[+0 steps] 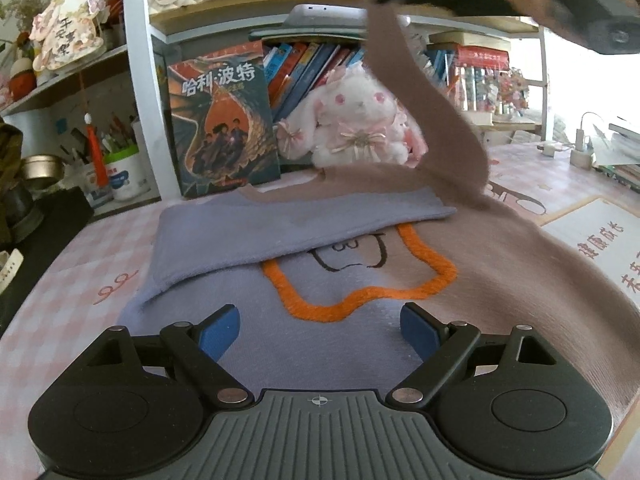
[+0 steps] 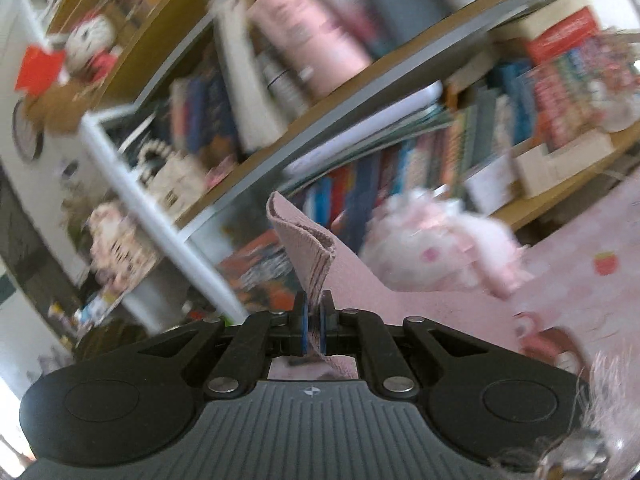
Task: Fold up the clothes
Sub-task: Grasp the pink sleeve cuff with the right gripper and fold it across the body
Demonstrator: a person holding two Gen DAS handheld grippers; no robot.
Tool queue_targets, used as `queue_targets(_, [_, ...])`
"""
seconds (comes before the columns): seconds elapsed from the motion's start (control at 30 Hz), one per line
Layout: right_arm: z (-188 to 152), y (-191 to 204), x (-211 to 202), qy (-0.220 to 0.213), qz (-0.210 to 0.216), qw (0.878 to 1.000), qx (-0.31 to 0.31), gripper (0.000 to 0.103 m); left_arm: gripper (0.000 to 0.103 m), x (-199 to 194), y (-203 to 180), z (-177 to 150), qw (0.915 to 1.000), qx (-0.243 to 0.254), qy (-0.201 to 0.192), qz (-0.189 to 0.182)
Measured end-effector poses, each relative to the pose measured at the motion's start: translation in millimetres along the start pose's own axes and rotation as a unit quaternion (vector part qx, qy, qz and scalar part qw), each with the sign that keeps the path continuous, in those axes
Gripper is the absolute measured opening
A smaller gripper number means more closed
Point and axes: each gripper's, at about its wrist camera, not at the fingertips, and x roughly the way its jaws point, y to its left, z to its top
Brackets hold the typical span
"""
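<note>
Left wrist cam is sitting low over the bench (image 1: 60, 256), looking slightly down toward the bookshelf (image 1: 136, 80) at 12 o'clock. Right wrist cam is riding higher, rolled sideways, facing that same bookshelf (image 2: 168, 216). Both are catching the plush bunny (image 1: 360, 120) (image 2: 440, 248).

Plush bunny (image 1: 360, 120), Potter book (image 1: 224, 128) (upright), bookshelf (image 1: 256, 20)

Lavender sweater (image 1: 248, 236) with taupe sleeve (image 1: 420, 92), orange outline motif (image 1: 360, 304) and black stitched lines. Pink-and-white checked desk (image 1: 64, 280) cover. White-and-pink plush rabbit (image 1: 356, 120). Blue pads on black tool (image 1: 320, 330). Teal-and-orange book cover (image 1: 224, 128).
</note>
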Motion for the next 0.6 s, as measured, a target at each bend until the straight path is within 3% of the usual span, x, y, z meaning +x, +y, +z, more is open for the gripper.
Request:
queue_targets(0.17, [-30, 29, 38, 0.04, 0.008, 0.999, -0.027, 0.005, 0.091, 0, 1, 0, 1.0, -0.001, -0.001, -0.007])
queue_targets(0.43, [-79, 35, 89, 0.112, -0.006, 0.993, -0.025, 0.006, 0.094, 2, 6, 0, 0.9996, -0.018, 0.007, -0.021])
queue_targets(0.57, [-96, 29, 96, 0.135, 0.0, 0.991, -0.001, 0.018, 0.094, 2, 9, 0, 0.9994, -0.026, 0.006, -0.021])
queue_targets(0.6, [-98, 28, 95, 0.137, 0.004, 0.991, 0.004, 0.025, 0.094, 2, 9, 0, 0.9994, -0.028, 0.006, -0.02])
